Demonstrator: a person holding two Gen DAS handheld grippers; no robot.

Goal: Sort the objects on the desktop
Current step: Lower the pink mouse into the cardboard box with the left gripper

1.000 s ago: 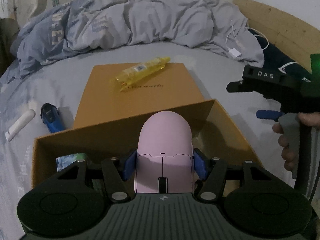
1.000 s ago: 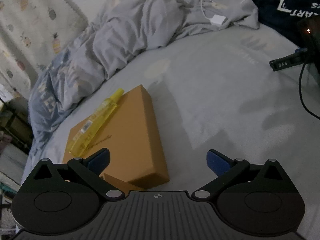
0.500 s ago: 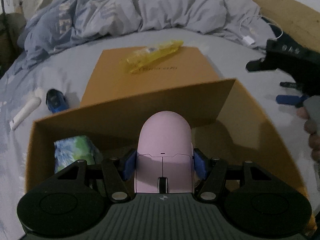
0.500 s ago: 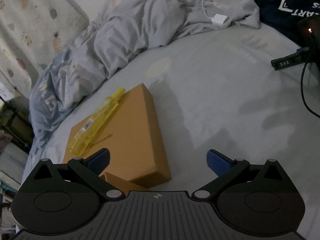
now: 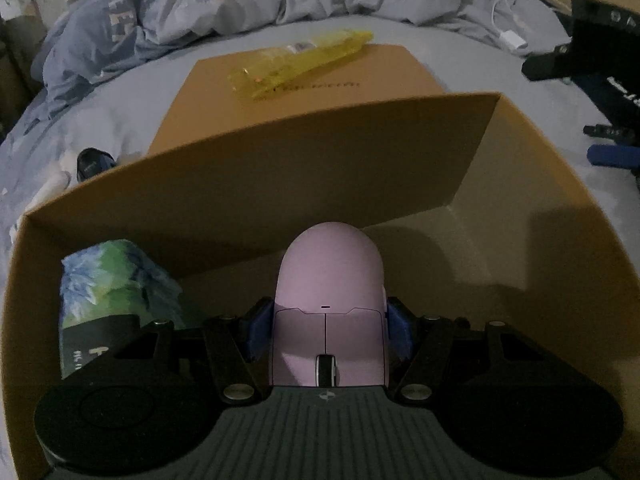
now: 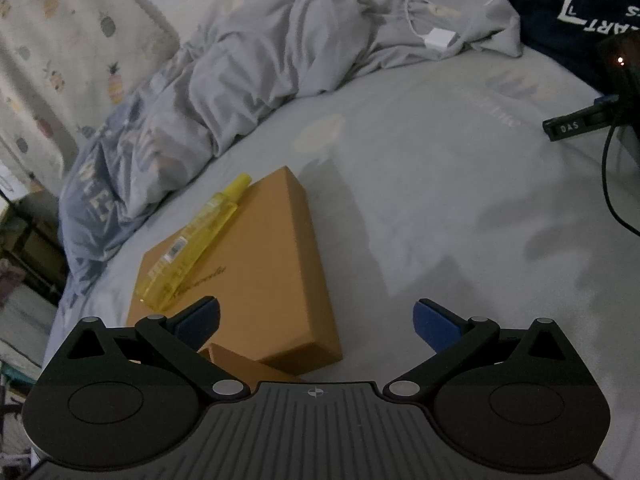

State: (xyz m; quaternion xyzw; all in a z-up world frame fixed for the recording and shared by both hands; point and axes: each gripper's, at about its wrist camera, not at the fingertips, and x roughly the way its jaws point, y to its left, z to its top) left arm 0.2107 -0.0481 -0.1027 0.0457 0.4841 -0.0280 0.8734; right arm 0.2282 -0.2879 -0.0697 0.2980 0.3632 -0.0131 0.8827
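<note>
My left gripper point(image 5: 327, 330) is shut on a pink computer mouse point(image 5: 329, 280) and holds it inside the open brown cardboard box point(image 5: 280, 168), near the middle. A blue-green packet point(image 5: 108, 284) lies in the box's left corner. A yellow tube point(image 5: 300, 62) lies on the box lid point(image 5: 392, 70) behind the box; both also show in the right wrist view, the tube point(image 6: 196, 236) on the lid point(image 6: 264, 280). My right gripper point(image 6: 316, 316) is open and empty above the grey sheet, just right of the lid.
A dark blue object point(image 5: 94, 160) and a white stick point(image 5: 48, 188) lie on the sheet left of the box. A crumpled grey duvet point(image 6: 260, 64) with a white charger cable point(image 6: 438, 38) is at the back. A dark garment point(image 6: 580, 8) and black cable point(image 6: 612, 184) are at right.
My left gripper has moved forward and down with the mouse, from above the box's near edge to inside it. My right gripper has barely moved.
</note>
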